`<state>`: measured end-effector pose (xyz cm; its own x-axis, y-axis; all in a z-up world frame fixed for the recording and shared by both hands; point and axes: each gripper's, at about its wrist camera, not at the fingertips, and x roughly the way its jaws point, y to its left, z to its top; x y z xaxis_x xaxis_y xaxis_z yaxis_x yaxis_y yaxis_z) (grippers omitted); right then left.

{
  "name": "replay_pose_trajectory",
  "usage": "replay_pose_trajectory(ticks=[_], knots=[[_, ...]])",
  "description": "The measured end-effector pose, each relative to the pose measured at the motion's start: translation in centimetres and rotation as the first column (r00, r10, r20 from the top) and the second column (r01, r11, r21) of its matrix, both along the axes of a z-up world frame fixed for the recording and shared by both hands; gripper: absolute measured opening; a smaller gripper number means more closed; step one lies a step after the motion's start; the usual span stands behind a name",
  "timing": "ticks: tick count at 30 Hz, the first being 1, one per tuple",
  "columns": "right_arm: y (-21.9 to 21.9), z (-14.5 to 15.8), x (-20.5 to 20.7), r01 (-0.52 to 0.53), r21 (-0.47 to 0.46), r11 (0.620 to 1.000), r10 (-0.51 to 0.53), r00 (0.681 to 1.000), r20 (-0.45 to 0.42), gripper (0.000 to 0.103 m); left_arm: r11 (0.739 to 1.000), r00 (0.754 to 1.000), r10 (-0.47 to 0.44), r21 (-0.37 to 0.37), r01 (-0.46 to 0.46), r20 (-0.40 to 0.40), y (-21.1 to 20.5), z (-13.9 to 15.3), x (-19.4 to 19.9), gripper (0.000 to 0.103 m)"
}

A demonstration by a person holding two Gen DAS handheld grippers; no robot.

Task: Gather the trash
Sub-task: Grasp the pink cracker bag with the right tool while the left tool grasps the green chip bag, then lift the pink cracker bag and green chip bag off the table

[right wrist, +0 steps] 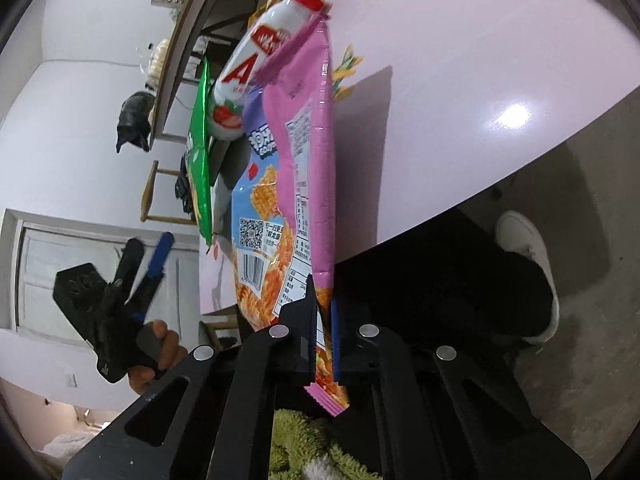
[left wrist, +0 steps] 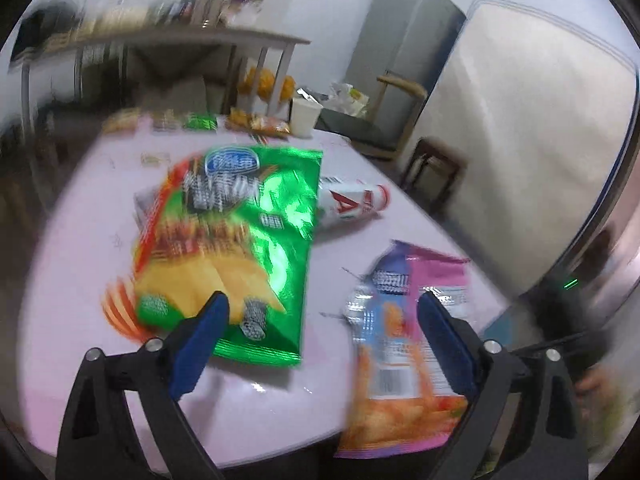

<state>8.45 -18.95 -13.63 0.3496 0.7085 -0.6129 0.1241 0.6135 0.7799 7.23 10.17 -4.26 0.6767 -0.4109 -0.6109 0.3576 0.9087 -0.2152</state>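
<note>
Right gripper fingers clamped narrow on the bottom edge of the pink snack bag, which hangs past the edge of the pale pink counter; the pinched corner of the bag sticks out under the fingers at 6 o'clock in the right wrist view. Rest of that bag lies along the counter toward 12 o'clock, its top end overlapping the white drink bottle with red cap and strawberry print. Green chip bag seen edge-on just at 9 o'clock of the bottle. In the same view the left gripper is at 8 o'clock, held in a hand, well apart from the bags. A white shoe on the floor at 3 o'clock. Left wrist view, motion-blurred: left gripper fingers spread wide, nothing between them, above the counter. Green chip bag flat at centre, one blue finger overlapping its lower edge in view; contact unclear. Pink snack bag at 4 o'clock over the counter edge, bottle lying on its side at 1 o'clock of the green bag. White cup and small wrappers at the far edge, 12 o'clock.
</note>
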Motion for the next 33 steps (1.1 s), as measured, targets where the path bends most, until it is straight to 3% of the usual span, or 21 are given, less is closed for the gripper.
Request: replay_pose_trajectory(ticks=[2, 3, 5, 8, 9, 12, 14, 16, 20, 23, 29, 33], knots=[[-0.7, 0.2, -0.2, 0.024, -0.009, 1.0, -0.024, 1.0, 0.009, 0.003, 0.988, 0.998, 0.017, 0.153, -0.026, 0.059, -1.7, 0.3, 0.5, 0.088], [-1.0, 0.2, -0.2, 0.032, -0.01, 0.999, -0.032, 0.999, 0.011, 0.003, 0.981, 0.997, 0.02, 0.193, -0.035, 0.08, -2.2, 0.3, 0.8, 0.088], [-1.5, 0.2, -0.2, 0.052, -0.008, 0.999, -0.051, 0.999, 0.015, 0.003, 0.944, 0.988, 0.017, 0.324, -0.065, 0.151, -4.1, 0.0, 1.5, 0.087], [-2.0, 0.1, -0.3, 0.069, 0.001, 0.998, -0.069, 0.997, 0.015, 0.003, 0.863, 0.974, -0.002, 0.492, -0.114, 0.228, -6.1, -1.2, 2.2, 0.087], [-1.9, 0.1, -0.4, 0.073, 0.003, 0.997, -0.073, 0.997, 0.016, 0.003, 0.817, 0.969, -0.012, 0.561, -0.133, 0.247, -7.1, -2.0, 2.8, 0.087], [-1.8, 0.0, -0.4, 0.077, 0.008, 0.997, -0.077, 0.997, 0.019, 0.003, 0.726, 0.963, -0.023, 0.667, -0.168, 0.268, -8.1, -3.7, 4.1, 0.085], [-1.6, -0.1, -0.5, 0.077, 0.007, 0.997, -0.078, 0.997, 0.025, 0.003, 0.691, 0.962, -0.011, 0.697, -0.19, 0.273, -8.3, -4.4, 4.8, 0.078], [-1.9, -0.2, -0.5, 0.079, 0.016, 0.997, -0.079, 0.997, 0.024, 0.004, 0.673, 0.962, -0.002, 0.712, -0.201, 0.273, -8.2, -4.8, 5.2, 0.07], [-2.2, -0.5, -0.7, 0.077, 0.031, 0.997, -0.078, 0.997, 0.024, 0.004, 0.646, 0.964, 0.016, 0.733, -0.214, 0.267, -8.1, -5.4, 6.1, 0.042], [-2.6, -0.6, -0.8, 0.079, 0.038, 0.996, -0.08, 0.996, 0.027, 0.004, 0.645, 0.966, 0.023, 0.734, -0.211, 0.258, -7.9, -5.6, 6.4, 0.026], [-3.3, -0.9, -1.3, 0.092, 0.067, 0.994, -0.094, 0.995, 0.027, 0.008, 0.607, 0.961, -0.013, 0.766, -0.212, 0.277, -8.5, -6.2, 5.4, 0.02], [-3.7, -0.5, -1.6, 0.107, 0.073, 0.992, -0.11, 0.993, 0.036, 0.016, 0.61, 0.959, -0.019, 0.763, -0.213, 0.283, -8.6, -6.3, 4.7, 0.015]])
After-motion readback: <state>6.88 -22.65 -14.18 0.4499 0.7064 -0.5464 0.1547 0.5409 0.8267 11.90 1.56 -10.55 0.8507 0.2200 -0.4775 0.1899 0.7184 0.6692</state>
